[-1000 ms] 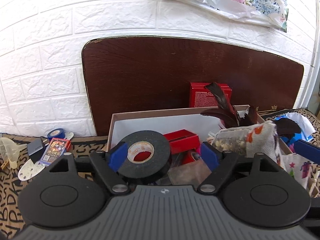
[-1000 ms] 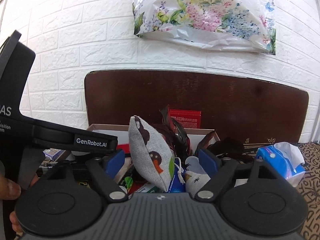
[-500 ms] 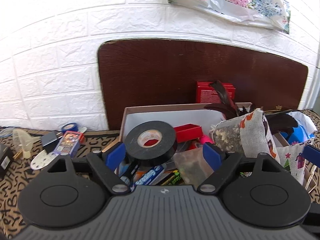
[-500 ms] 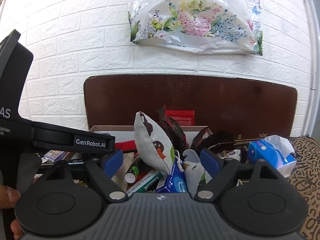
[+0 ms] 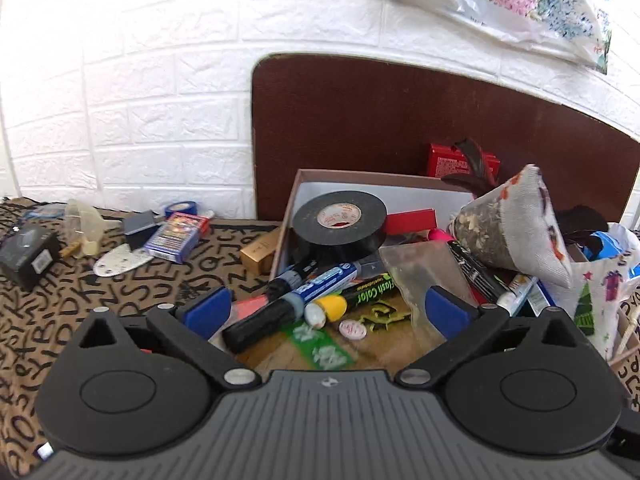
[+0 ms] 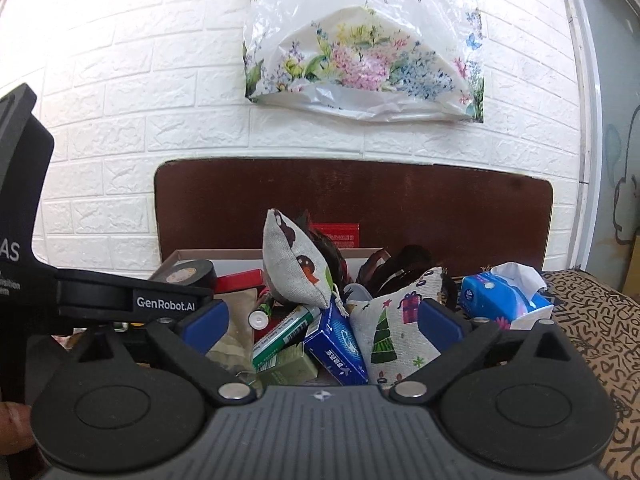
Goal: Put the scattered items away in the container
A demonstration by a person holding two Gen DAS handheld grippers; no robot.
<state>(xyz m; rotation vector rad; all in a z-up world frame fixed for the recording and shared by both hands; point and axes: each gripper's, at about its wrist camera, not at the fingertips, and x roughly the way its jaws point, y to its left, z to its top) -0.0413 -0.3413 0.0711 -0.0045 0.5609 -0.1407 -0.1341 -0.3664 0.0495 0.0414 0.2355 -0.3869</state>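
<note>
The cardboard box (image 5: pixel 291 204) stands against a brown board, heaped with markers, pouches and small packs. A black tape roll (image 5: pixel 339 222) rests on the heap at the box's back left, free of my left gripper (image 5: pixel 327 309). That gripper's jaws are opening, with only the markers (image 5: pixel 312 284) lying well beyond them. In the right wrist view a grey printed sachet (image 6: pixel 298 266) leans upright in the box (image 6: pixel 172 258). My right gripper (image 6: pixel 323 320) hangs in front of it, its jaws opening and touching nothing. The left gripper's body (image 6: pixel 120 300) shows at the left.
Left of the box on the letter-print cloth (image 5: pixel 80 300) lie a card pack (image 5: pixel 176 232), a black box (image 5: pixel 28 252), a clear funnel (image 5: pixel 86 224), a blue tape roll (image 5: pixel 181 208) and a gold box (image 5: pixel 262 252). A blue tissue pack (image 6: pixel 500 296) sits to the right.
Both grippers let go and drew back from the box with their jaws spreading. The tape roll and the sachet, held a second ago, now lie in the box.
</note>
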